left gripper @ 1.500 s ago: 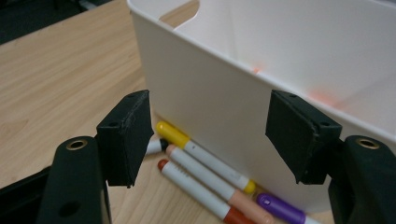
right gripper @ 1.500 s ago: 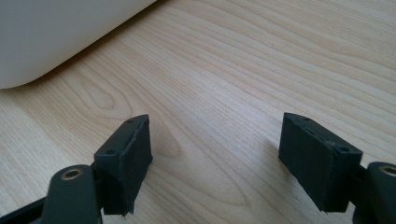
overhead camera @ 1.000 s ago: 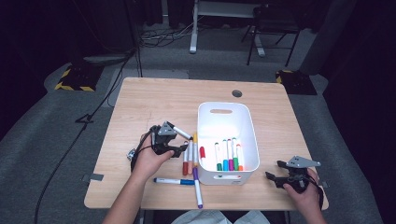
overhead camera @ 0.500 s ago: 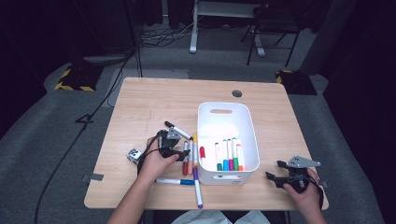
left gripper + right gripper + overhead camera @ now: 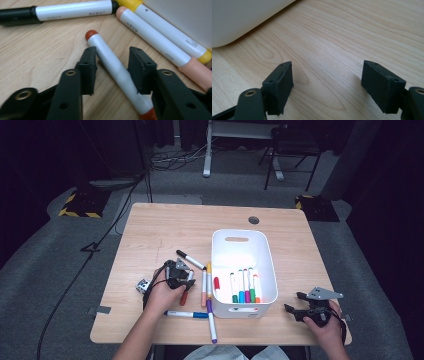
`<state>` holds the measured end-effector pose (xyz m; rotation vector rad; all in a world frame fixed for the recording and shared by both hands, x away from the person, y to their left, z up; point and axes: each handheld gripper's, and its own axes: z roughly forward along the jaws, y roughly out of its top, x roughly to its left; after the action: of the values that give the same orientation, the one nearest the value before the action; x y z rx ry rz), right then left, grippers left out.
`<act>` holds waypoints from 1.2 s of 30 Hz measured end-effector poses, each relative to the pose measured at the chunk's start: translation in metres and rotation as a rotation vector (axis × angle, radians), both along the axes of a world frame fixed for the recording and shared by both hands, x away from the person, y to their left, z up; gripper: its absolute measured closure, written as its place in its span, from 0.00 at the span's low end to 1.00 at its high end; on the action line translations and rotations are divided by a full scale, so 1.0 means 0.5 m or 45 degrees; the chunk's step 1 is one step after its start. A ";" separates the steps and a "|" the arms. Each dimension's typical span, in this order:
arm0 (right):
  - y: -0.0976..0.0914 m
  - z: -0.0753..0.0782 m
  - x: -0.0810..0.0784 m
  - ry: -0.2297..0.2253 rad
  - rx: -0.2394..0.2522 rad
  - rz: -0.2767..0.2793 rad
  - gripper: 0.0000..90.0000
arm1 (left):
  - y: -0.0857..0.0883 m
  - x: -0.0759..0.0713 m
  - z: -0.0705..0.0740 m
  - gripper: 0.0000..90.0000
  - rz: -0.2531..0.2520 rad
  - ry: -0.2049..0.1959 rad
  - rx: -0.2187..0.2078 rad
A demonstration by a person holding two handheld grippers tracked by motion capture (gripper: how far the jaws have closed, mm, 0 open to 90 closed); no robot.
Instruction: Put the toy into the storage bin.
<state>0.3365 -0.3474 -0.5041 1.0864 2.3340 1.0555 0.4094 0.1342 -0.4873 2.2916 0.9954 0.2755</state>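
Straddling a red-capped marker point(image 5: 113, 68) that lies flat on the wooden table point(image 5: 160, 227), the left tongs point(image 5: 112, 71) have just been closing, with the marker's white barrel between them; one jaw looks to touch the barrel, while a gap shows at the other, so the pads do not yet clamp it. In the high view the left tongs point(image 5: 179, 276) sit at the table's left-centre, and the red-capped marker point(image 5: 187, 289) lies just left of a white bin point(image 5: 243, 236). Close beside it lie a peach-capped marker point(image 5: 160, 43) and a yellow-capped marker point(image 5: 172, 32), both running along the bin's wall, and a black-capped marker point(image 5: 57, 11) lies farther off. Nearer the person's edge of the table rest a blue-capped marker point(image 5: 186, 314) and a purple-capped marker point(image 5: 211, 319). Several markers already lie inside the bin. The right tongs point(image 5: 300, 302) rest low over the table near its front right corner, well apart from the bin, and the right gripper view shows the right tongs point(image 5: 327, 83) spread wide with bare wood between them.
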 end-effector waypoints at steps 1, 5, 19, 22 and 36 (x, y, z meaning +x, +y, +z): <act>0.000 0.000 0.000 -0.001 0.000 0.000 0.29 | 0.002 -0.001 -0.001 0.73 0.014 -0.014 0.005; 0.000 0.000 0.000 0.000 0.000 0.000 0.29 | 0.017 -0.001 -0.001 0.84 0.028 -0.019 -0.005; 0.000 0.000 0.000 0.000 0.000 0.000 0.29 | 0.055 -0.013 0.047 0.84 0.019 -0.048 -0.155; 0.000 0.000 0.000 0.000 0.000 0.000 0.29 | 0.066 -0.023 0.066 0.84 0.015 -0.065 -0.194; 0.000 0.000 0.000 0.000 0.000 -0.001 0.29 | 0.073 -0.052 0.159 0.85 -0.103 -0.101 -0.291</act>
<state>0.3365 -0.3473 -0.5042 1.0869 2.3335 1.0552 0.3832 0.1705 -0.4080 2.0913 0.8465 0.2063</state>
